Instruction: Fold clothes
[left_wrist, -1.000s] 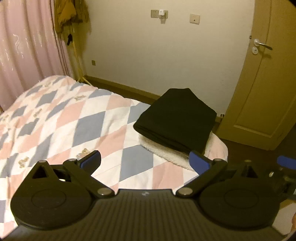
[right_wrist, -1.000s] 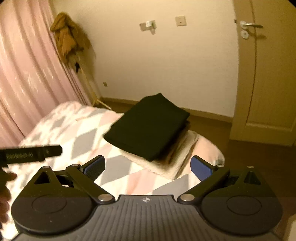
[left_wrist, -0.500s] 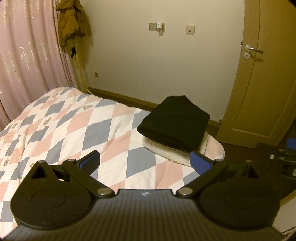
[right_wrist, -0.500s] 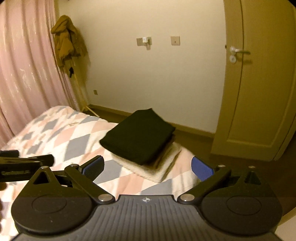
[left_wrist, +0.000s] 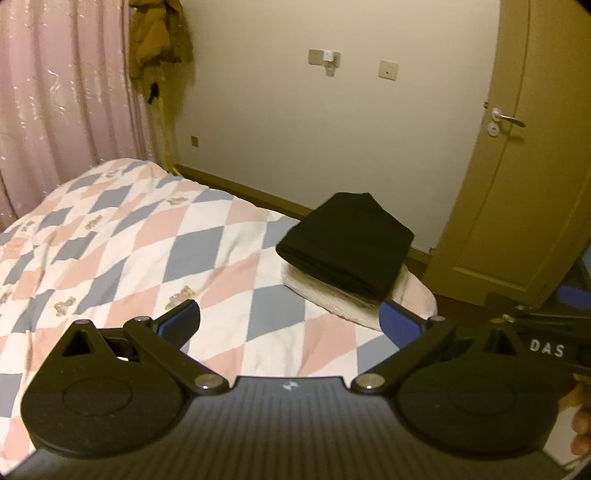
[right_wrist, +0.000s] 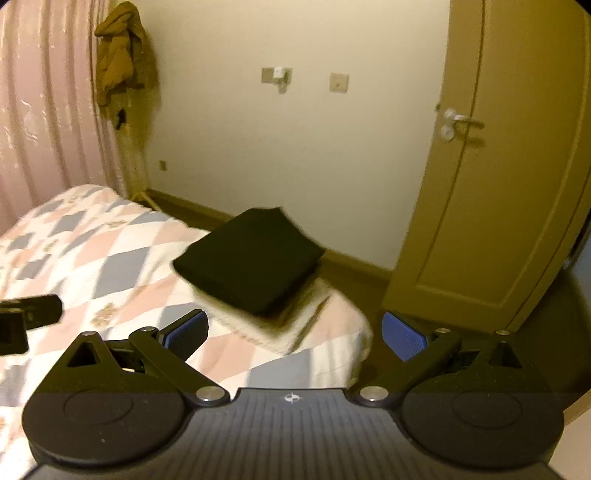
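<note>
Nearest the lens, the left hand-held gripper (left_wrist: 289, 321) is held with its blue-padded fingers (left_wrist: 181, 324) spread wide and nothing between them, above the diamond-patterned quilt (left_wrist: 155, 251) of the bed. The right hand-held gripper (right_wrist: 293, 332) is likewise spread wide and empty, poised over the bed's corner at 6 o'clock in its own view. In the left wrist view, part of the right tool's black body, lettered "DAS", is seen at 3 o'clock, with fingertips of the person's hand (left_wrist: 581, 424) showing at the right edge. Just beyond the pads, at 1 o'clock in the left view and 12 o'clock in the right, a folded black garment (left_wrist: 347, 243) (right_wrist: 247, 258) is seen lying flat on a folded cream fleecy piece (left_wrist: 332, 295) (right_wrist: 299, 314), the stack resting near the bed's far right corner. Further off, a dark skirting board is seen along the pale wall, a closed door (left_wrist: 517, 184) with a metal handle at 2 o'clock, pink curtains (left_wrist: 55, 110) at 10 o'clock, and a brown coat (left_wrist: 159, 33) hung at 11 o'clock.
</note>
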